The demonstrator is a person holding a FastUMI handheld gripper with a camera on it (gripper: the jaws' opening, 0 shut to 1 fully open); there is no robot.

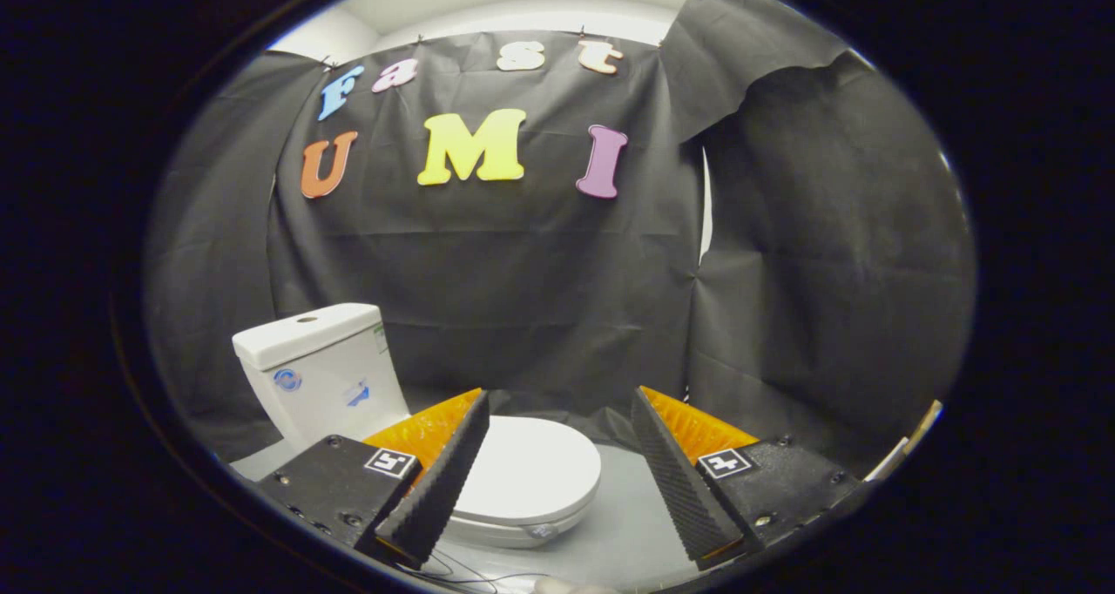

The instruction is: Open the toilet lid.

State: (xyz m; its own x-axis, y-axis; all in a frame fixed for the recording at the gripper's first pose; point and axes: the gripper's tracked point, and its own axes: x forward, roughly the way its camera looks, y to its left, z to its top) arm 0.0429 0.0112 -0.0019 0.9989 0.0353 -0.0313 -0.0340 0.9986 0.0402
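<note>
Gripper [557, 428] fingers wide apart, empty; toilet lid [531, 468] btwn them, down, stiff, slick; you'd hook its front rim

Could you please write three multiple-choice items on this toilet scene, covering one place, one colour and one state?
1. Where is the toilet lid relative to the gripper?
A. Just beyond and between its fingers
B. Clamped between them
C. Behind the cistern

2. What colour is the cistern?
A. Black
B. White
C. Orange

3. What state is the lid in?
A. Raised against the cistern
B. Removed
C. Down, closed

Answers:
1. A, the lid lies past the left finger, reaching into the gap, with neither finger pressing on it.
2. B, it stands white against the black cloth wall.
3. C, the lid rests flat on the bowl.
</note>
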